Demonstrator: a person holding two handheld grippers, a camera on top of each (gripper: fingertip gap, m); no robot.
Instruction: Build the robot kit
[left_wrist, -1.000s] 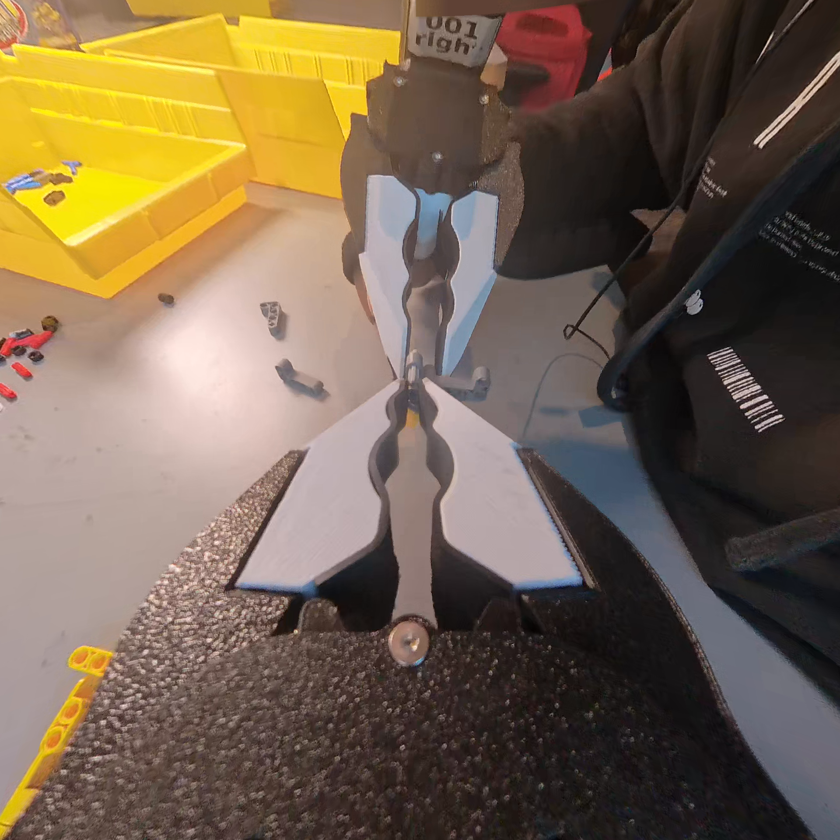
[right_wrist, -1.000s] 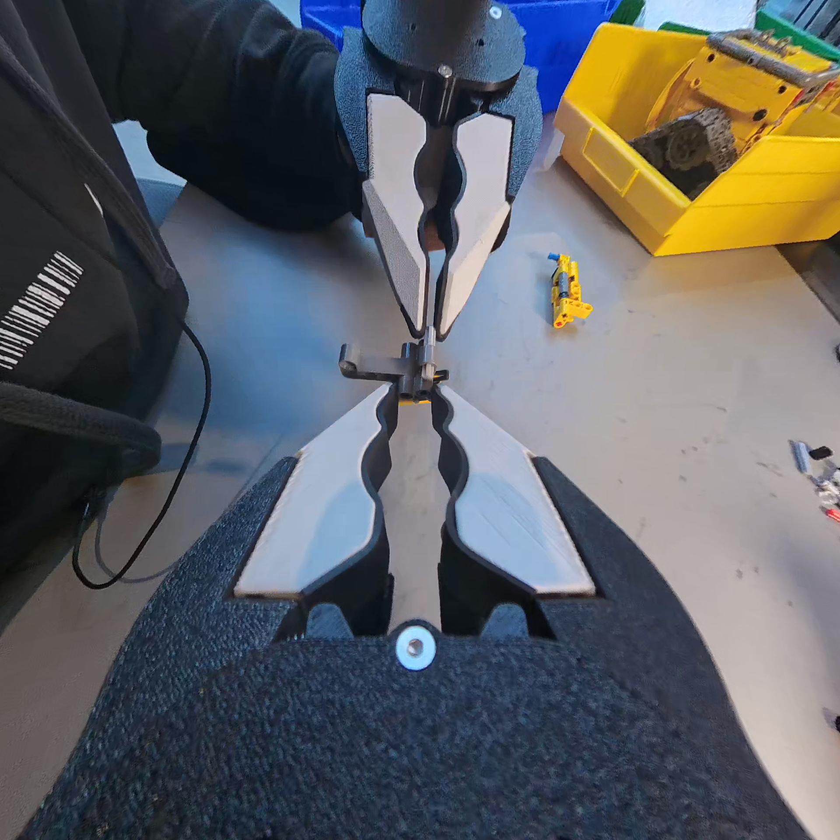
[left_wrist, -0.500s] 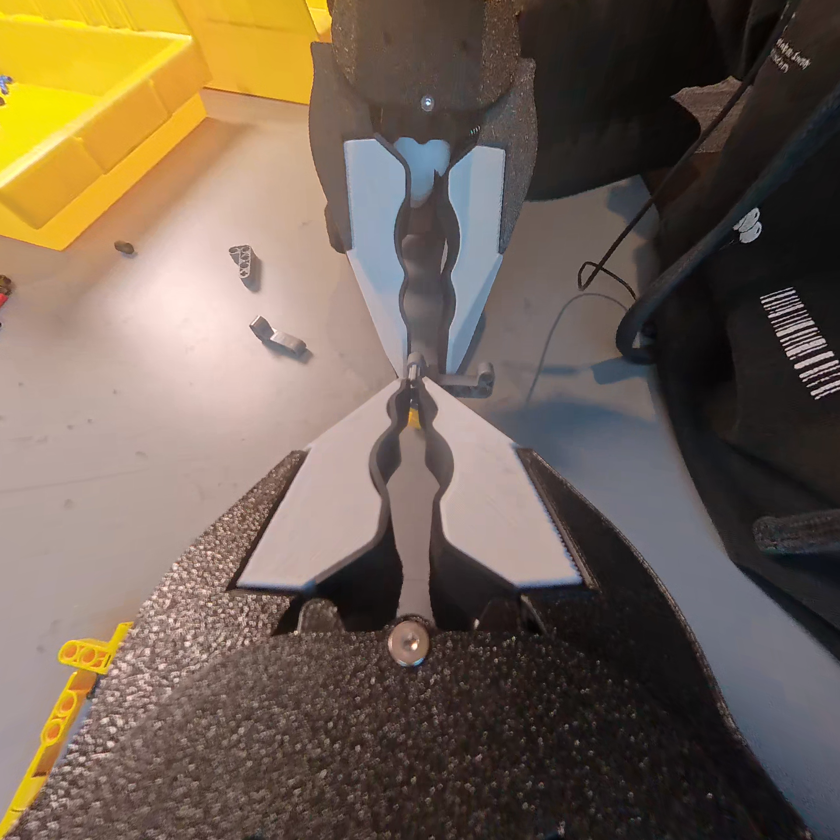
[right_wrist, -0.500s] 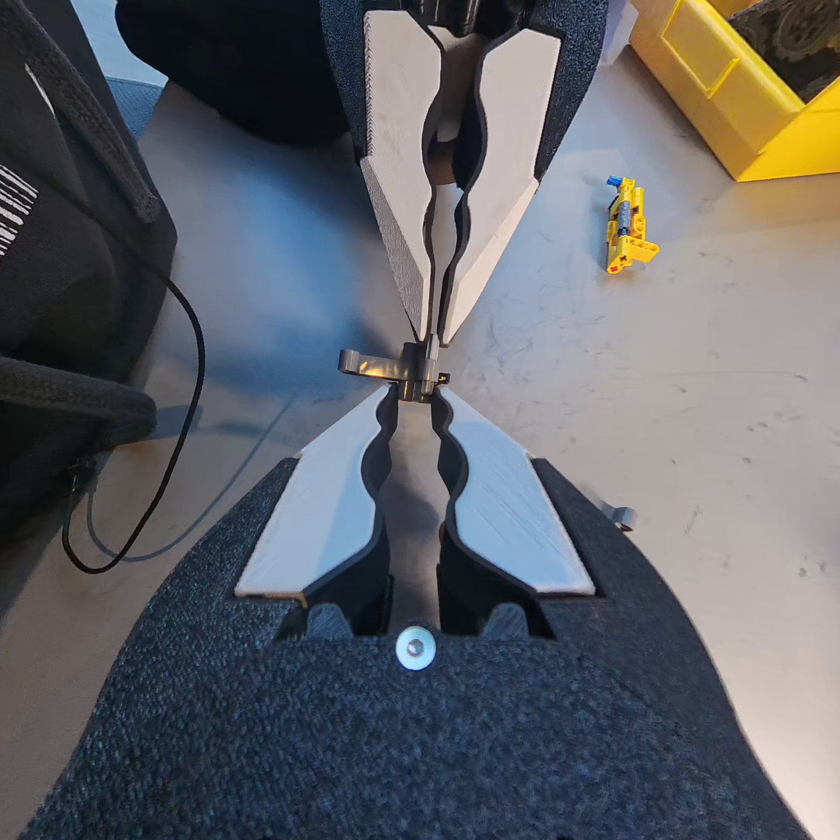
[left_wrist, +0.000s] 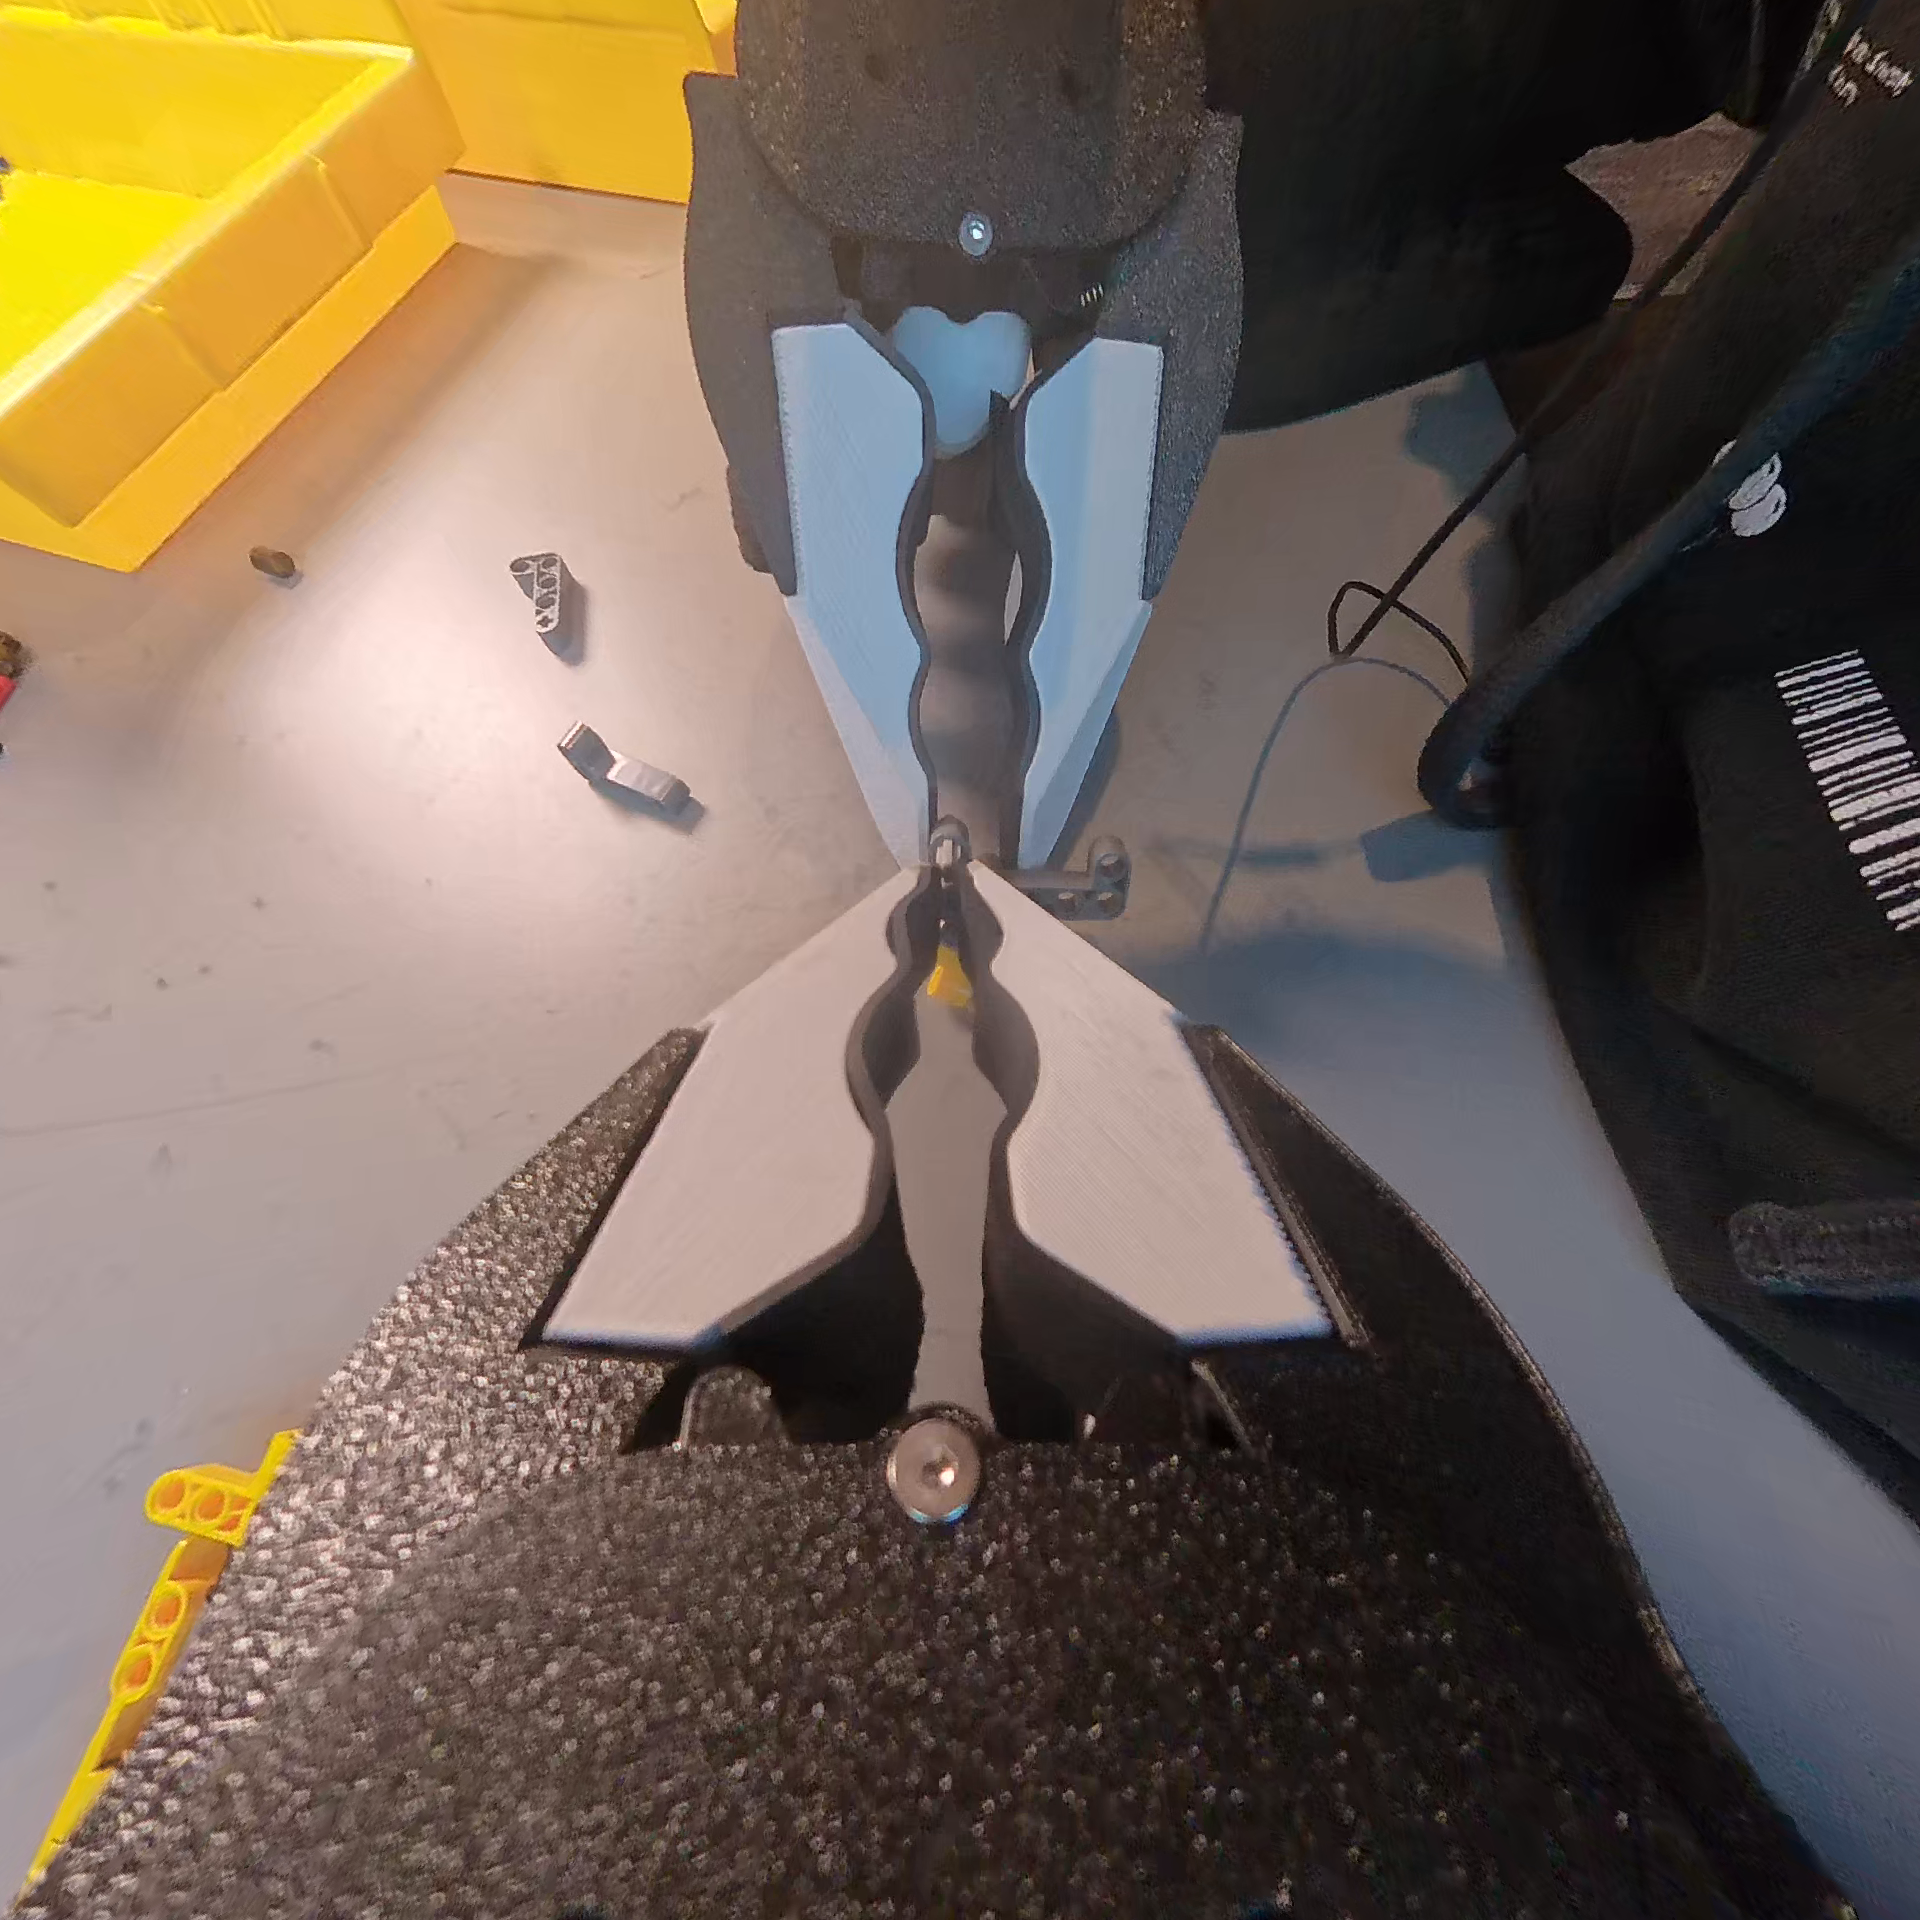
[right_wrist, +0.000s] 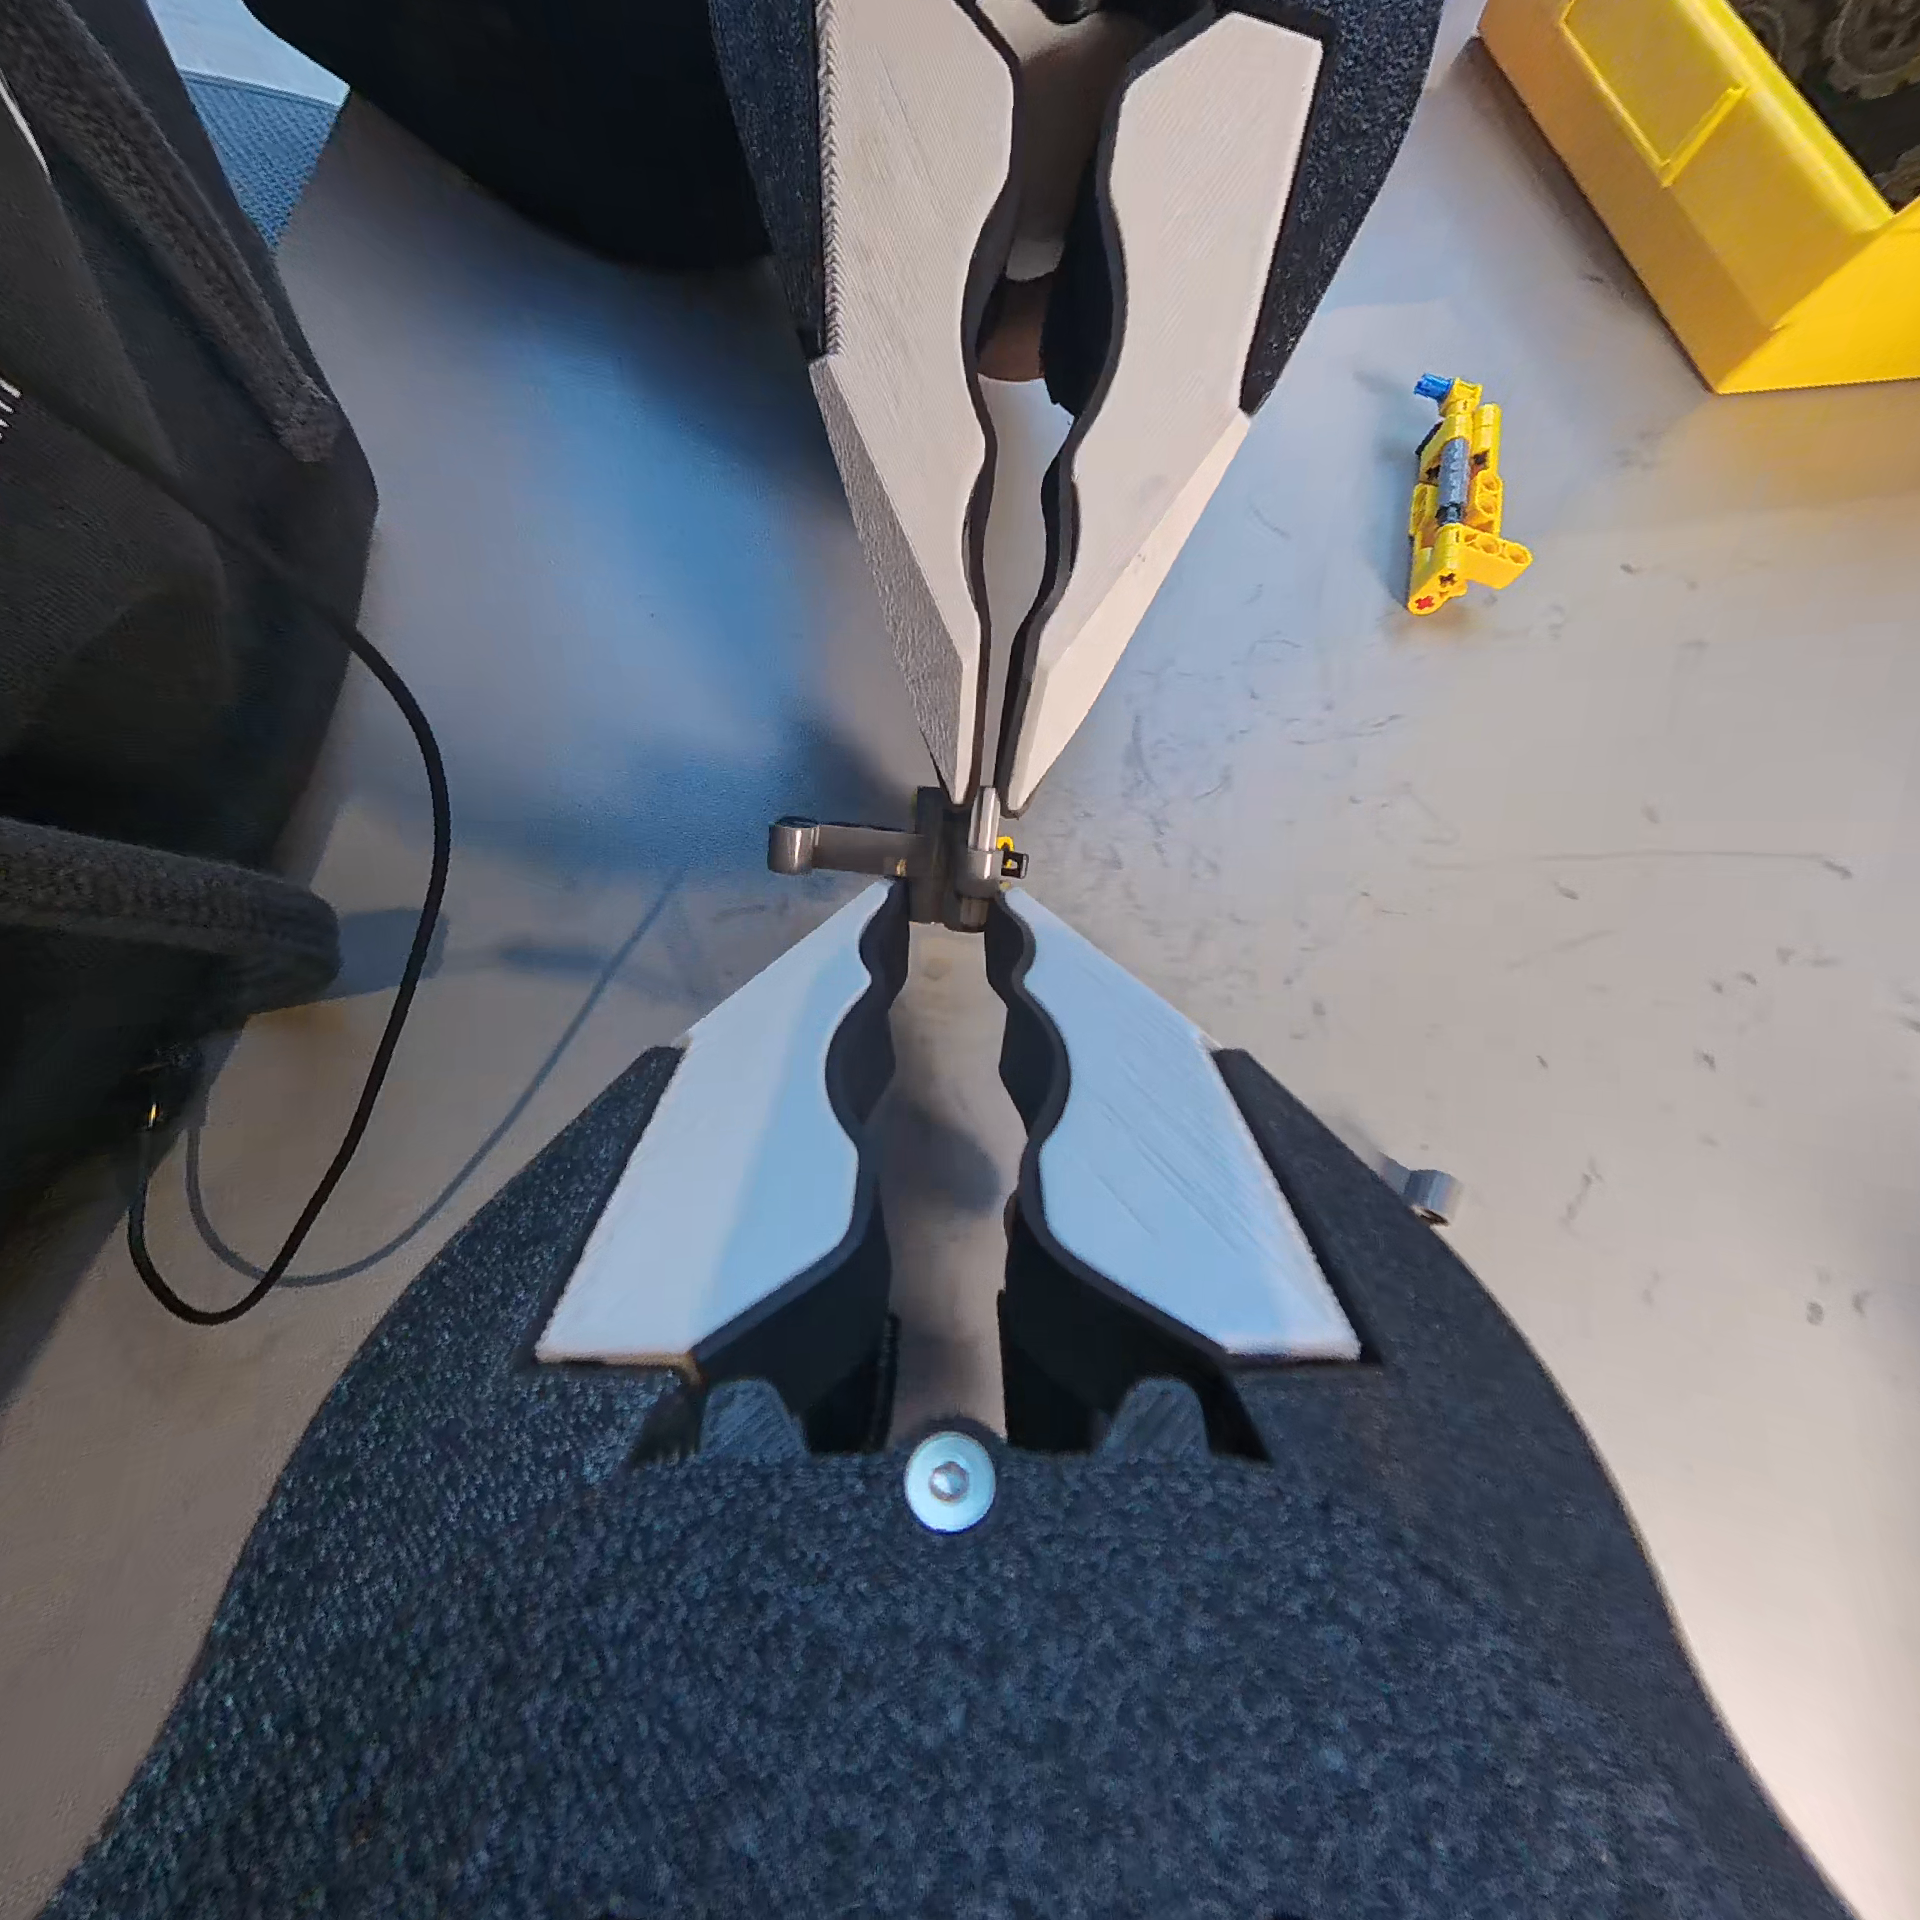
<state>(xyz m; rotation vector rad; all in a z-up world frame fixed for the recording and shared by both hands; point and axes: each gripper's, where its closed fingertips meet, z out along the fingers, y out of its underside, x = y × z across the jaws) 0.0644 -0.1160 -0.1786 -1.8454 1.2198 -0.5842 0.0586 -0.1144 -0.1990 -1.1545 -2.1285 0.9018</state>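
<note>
A small grey brick assembly (right_wrist: 940, 862) hangs above the grey table, held from both sides. A grey arm (right_wrist: 821, 847) sticks out of it to the left, and a yellow pin tip (right_wrist: 1006, 854) shows on its right. My right gripper (right_wrist: 945, 920) is shut on its dark grey block. My left gripper (right_wrist: 982, 795) comes from above in the right wrist view, shut on its light grey end. In the left wrist view my left gripper (left_wrist: 943, 883) meets the right gripper (left_wrist: 961, 847) tip to tip. The arm (left_wrist: 1091, 883) pokes out to the right and a yellow bit (left_wrist: 948, 987) shows between the jaws.
Yellow bins (left_wrist: 208, 260) stand at the far left and another yellow bin (right_wrist: 1714, 187) at the right. Loose dark pieces (left_wrist: 545, 592), (left_wrist: 623, 769), a yellow beam (left_wrist: 177, 1590), a small yellow assembly (right_wrist: 1455, 499) and a grey piece (right_wrist: 1429, 1190) lie on the table. A person's black jacket with a cord (right_wrist: 395, 935) is close by. The tips of both grippers are at nearly the same place.
Both grippers have tilted down toward the table and drawn closer together, so the bins have slid toward the top of both views. Both stay shut on the assembly.
</note>
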